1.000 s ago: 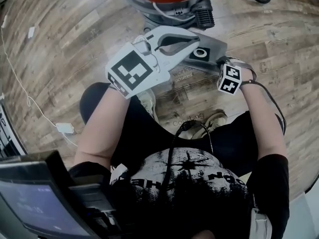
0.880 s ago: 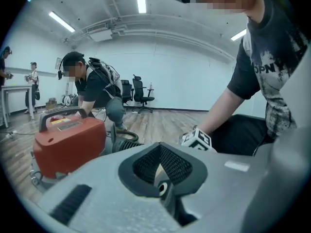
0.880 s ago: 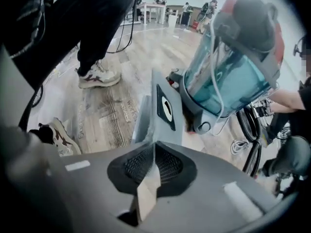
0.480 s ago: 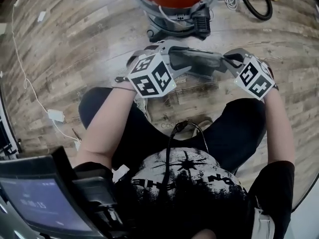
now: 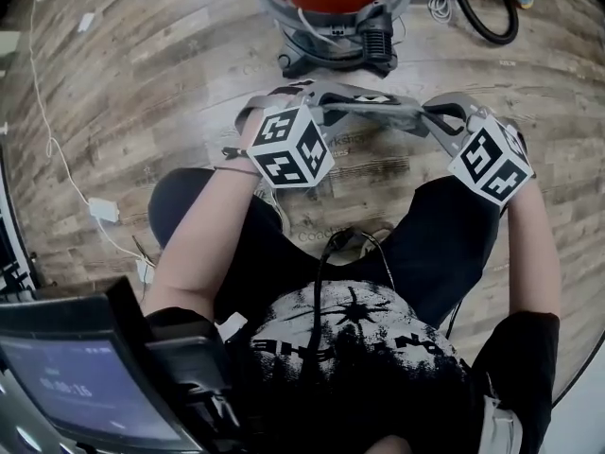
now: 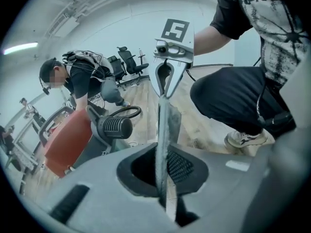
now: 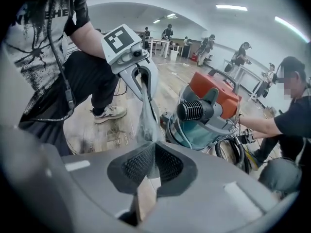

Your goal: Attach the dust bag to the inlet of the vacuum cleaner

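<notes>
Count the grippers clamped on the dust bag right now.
2. The left gripper, whose jaws have just been closing, pinches the left end of the dust bag; the right gripper pinches its right end. Both grips show in the gripper views.

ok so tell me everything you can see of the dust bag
The dust bag is a flat grey sack of felt-like fabric with a stiff cardboard-looking edge. It is held off the wooden floor, stretched roughly level between the two grippers, just short of the orange-lidded vacuum cleaner and apart from it. The left gripper has just closed on one end; the right gripper is shut on the other, on the cardboard edge. Nothing else touches it.
</notes>
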